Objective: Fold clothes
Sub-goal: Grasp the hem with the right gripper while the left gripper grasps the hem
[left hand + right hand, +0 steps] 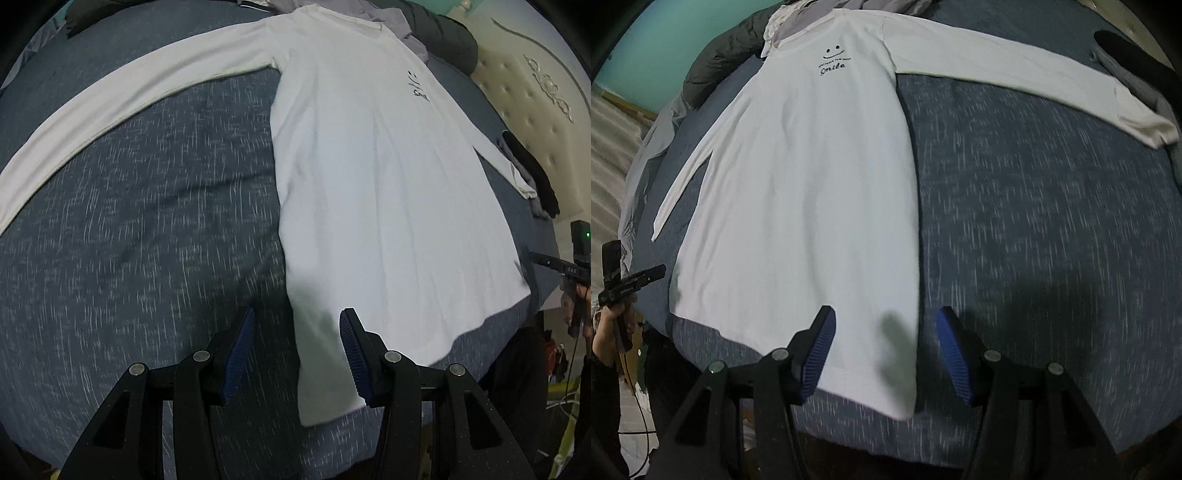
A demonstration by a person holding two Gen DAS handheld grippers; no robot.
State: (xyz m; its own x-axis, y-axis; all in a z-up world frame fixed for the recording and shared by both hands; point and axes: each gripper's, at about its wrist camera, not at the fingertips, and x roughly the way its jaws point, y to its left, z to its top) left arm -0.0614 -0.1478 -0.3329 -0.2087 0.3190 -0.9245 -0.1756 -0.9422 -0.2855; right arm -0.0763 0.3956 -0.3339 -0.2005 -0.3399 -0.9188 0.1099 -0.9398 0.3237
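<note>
Left wrist view: one white shirt point(369, 166) flat on the bed point(147, 221), two sleeves spread. Left tongs point(297, 350) apart over its hem corner, gripping nothing. Right tongs point(884, 350) apart over the other corner, empty.

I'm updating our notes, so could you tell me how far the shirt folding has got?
Done: the white shirt lies flat, front up, on the blue bedspread, both sleeves spread. In hand: the left gripper and right gripper hover open over the hem corners, gripping nothing. Left: every fold.
</note>
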